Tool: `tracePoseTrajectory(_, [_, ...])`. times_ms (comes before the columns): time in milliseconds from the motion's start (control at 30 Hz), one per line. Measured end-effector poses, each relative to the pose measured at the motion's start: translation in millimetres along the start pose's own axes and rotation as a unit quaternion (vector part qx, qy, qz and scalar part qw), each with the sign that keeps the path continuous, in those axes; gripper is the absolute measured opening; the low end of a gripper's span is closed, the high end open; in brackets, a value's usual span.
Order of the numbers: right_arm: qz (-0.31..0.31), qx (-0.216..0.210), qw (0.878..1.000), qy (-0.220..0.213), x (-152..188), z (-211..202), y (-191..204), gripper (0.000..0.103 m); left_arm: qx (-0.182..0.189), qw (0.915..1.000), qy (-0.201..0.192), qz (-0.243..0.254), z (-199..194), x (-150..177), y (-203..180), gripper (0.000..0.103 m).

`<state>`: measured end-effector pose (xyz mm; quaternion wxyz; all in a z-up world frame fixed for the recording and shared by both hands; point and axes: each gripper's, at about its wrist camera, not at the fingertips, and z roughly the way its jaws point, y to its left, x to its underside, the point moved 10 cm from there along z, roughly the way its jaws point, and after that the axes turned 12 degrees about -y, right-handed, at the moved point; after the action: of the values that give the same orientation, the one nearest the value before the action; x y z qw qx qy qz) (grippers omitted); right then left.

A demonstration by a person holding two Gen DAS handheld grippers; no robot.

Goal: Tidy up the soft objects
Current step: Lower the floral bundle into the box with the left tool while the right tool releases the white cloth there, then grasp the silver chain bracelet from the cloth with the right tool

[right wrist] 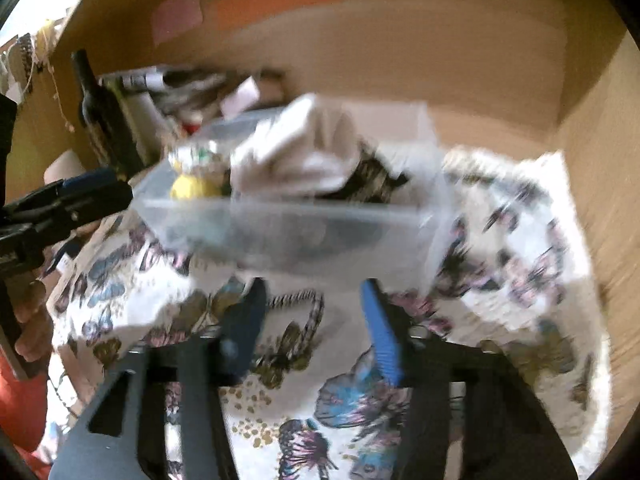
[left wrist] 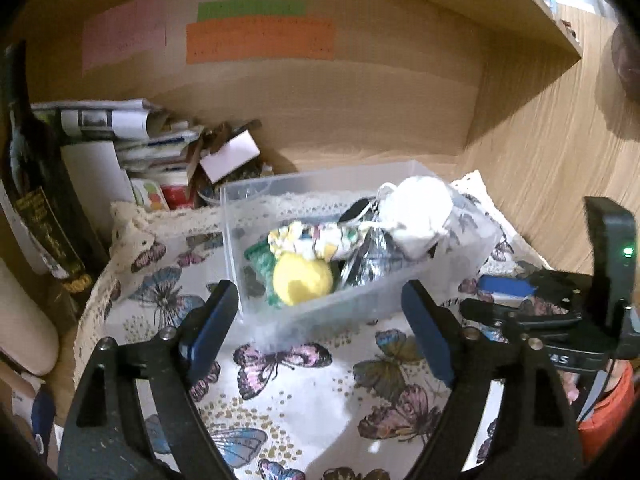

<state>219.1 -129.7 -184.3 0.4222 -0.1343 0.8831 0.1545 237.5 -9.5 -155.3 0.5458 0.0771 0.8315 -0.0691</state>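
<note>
A clear plastic bin (left wrist: 256,240) stands on a butterfly-print cloth (left wrist: 304,384). In it lie a yellow ball (left wrist: 302,278), a green knit piece (left wrist: 260,262), a floral fabric roll (left wrist: 316,240), a black-and-white cloth (left wrist: 368,260) and a white sock bundle (left wrist: 418,208). My left gripper (left wrist: 320,308) is open and empty just before the bin's near wall. My right gripper (right wrist: 314,312) is open and empty in front of the bin (right wrist: 280,232); its view is blurred. The white bundle (right wrist: 296,152) and yellow ball (right wrist: 192,188) show there too. The right gripper also shows at the left view's right edge (left wrist: 516,300).
A stack of papers and boxes (left wrist: 156,140) and a dark bottle (left wrist: 36,168) stand at the back left. A wooden back wall (left wrist: 320,100) with coloured paper notes (left wrist: 260,40) encloses the space, and a wooden side panel (left wrist: 532,112) stands at the right.
</note>
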Motion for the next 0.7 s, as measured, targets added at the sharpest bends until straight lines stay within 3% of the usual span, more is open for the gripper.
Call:
tracePoseTrajectory(167, [0.009, -0.014, 0.999, 0.034, 15.2, 17.2, 5.3, 0.010, 0.001, 1.0000, 0.002, -0.008, 1.7, 7.7, 3.2, 0.084])
tracePoseTrajectory(567, [-0.015, -0.011, 0.997, -0.069, -30.2, -35.5, 17.6, 0.008, 0.003, 0.9992, -0.039, -0.004, -10.2, -12.6, -2.9, 0.084])
tracePoseTrajectory(700, [-0.015, 0.013, 0.997, -0.078, -38.5, -38.0, 5.8, 0.008, 0.006, 0.9988, -0.049, -0.003, -13.8, -19.6, -7.0, 0.084])
